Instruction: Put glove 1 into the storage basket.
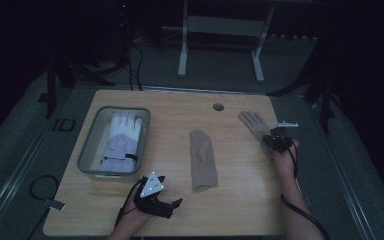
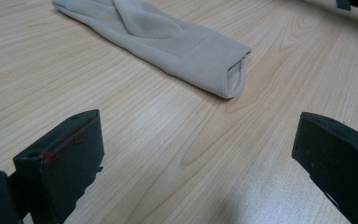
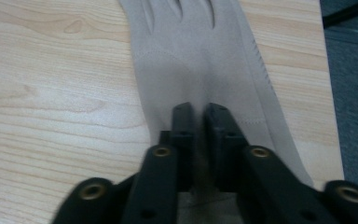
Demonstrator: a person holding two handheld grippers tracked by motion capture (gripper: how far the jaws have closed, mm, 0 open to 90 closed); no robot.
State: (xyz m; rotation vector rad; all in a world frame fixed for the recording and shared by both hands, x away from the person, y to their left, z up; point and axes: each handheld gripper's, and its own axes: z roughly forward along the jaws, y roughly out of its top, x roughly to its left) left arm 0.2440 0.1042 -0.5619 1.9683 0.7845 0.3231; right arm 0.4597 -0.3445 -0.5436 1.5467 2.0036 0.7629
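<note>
Right claw (image 3: 198,112) clenched on the cuff end of the far beige glove (image 3: 191,51), jaws nearly together with a thin pinch of fabric between them, cloth puckered toward the grip. Glove lying flat at the table's (image 1: 240,200) right edge, fingers pointing away from the person. In the high view, same claw (image 1: 278,139) sitting on that glove (image 1: 252,122), well right of the tray (image 1: 87,145).

Judged soft, light and limp: likely to drape and fold when lifted, unlikely to slip much from rubbery pads, nothing fragile about it. Cuff hem judged the best hold, being doubled and firmer than the palm; a single layer pinched there could stretch or leave the lower layer behind.

Left claw (image 1: 155,197) released, jaws standing wide apart over bare wood, near the table's front edge, below and right of the tray. Second beige glove (image 2: 168,42) ahead of it, cuff opening turned toward the claw, not touched; in the high view lying mid-table (image 1: 202,160), right of the tray.

Inside the tray, a white and lilac padded glove (image 1: 121,142), bulkier and stiffer by the look.
</note>
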